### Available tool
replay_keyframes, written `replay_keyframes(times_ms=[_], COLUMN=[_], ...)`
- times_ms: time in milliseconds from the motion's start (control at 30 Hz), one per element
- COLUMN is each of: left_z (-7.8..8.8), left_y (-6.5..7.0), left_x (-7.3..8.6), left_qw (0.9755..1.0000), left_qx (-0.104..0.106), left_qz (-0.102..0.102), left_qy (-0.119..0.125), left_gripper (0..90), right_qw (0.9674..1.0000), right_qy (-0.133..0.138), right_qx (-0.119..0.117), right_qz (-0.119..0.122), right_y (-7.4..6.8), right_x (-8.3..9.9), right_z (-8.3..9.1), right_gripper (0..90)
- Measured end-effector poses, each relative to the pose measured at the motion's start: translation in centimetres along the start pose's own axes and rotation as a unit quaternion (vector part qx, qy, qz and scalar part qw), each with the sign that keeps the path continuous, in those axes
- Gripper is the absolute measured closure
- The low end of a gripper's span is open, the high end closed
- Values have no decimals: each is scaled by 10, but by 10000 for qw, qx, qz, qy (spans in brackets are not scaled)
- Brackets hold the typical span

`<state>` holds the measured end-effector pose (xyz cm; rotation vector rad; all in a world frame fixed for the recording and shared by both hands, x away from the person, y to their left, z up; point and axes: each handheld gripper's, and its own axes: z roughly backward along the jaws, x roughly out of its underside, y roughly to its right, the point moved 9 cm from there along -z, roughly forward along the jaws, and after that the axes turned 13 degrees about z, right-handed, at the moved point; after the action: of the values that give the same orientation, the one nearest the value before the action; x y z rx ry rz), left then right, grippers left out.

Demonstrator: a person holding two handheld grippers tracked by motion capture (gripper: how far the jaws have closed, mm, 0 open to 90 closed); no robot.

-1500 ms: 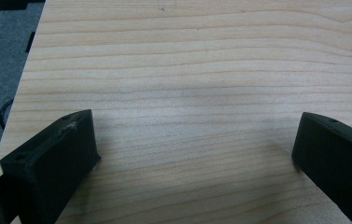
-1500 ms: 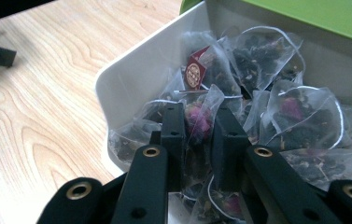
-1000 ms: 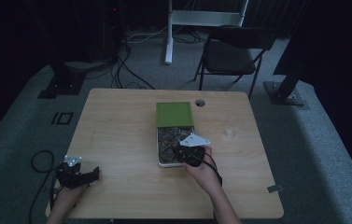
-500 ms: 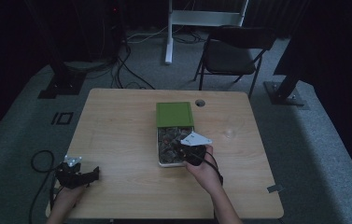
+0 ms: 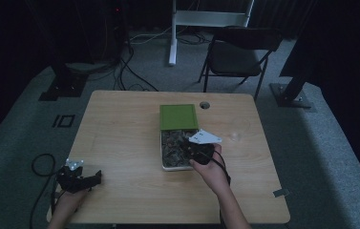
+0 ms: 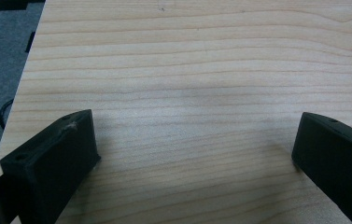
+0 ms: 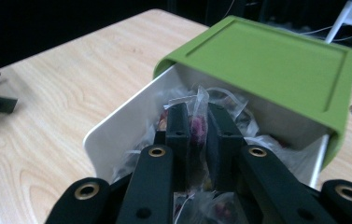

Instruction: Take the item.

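**Right claw pinching a sachet inside the box**

Since a second ago the right gripper point(image 7: 197, 123) has been closing its jaws; they are now clamping a clear sachet of dried petals point(image 7: 196, 122) standing upright between them, inside the white box point(image 7: 117, 119) under its half-slid green lid point(image 7: 267, 60). The left gripper point(image 6: 192, 154) is resting spread on the table point(image 5: 120, 124), well apart.

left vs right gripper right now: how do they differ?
The left gripper has jaws wide apart with nothing between them; the right gripper is shut on a clear packet. The left hovers over bare table; the right reaches into the white box under its green lid. Both have black jaws.
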<state>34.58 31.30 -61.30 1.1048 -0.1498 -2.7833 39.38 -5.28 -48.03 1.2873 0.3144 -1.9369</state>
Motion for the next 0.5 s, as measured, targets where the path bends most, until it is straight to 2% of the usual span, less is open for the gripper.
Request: replay_keyframes(times_ms=[333,500], left_z=[0,0], left_y=[0,0], left_x=[0,0], left_qw=[10000,10000], left_qx=[2,5], left_qz=[4,4], left_qy=[-6,-6], left_gripper=[5,5], right_qw=[9998,9992], right_qy=[122,228], right_qx=[87,216], right_qz=[-145,-236], right_y=[17,31], right_x=[-5,-8], right_z=[10,19], right_gripper=[811,812])
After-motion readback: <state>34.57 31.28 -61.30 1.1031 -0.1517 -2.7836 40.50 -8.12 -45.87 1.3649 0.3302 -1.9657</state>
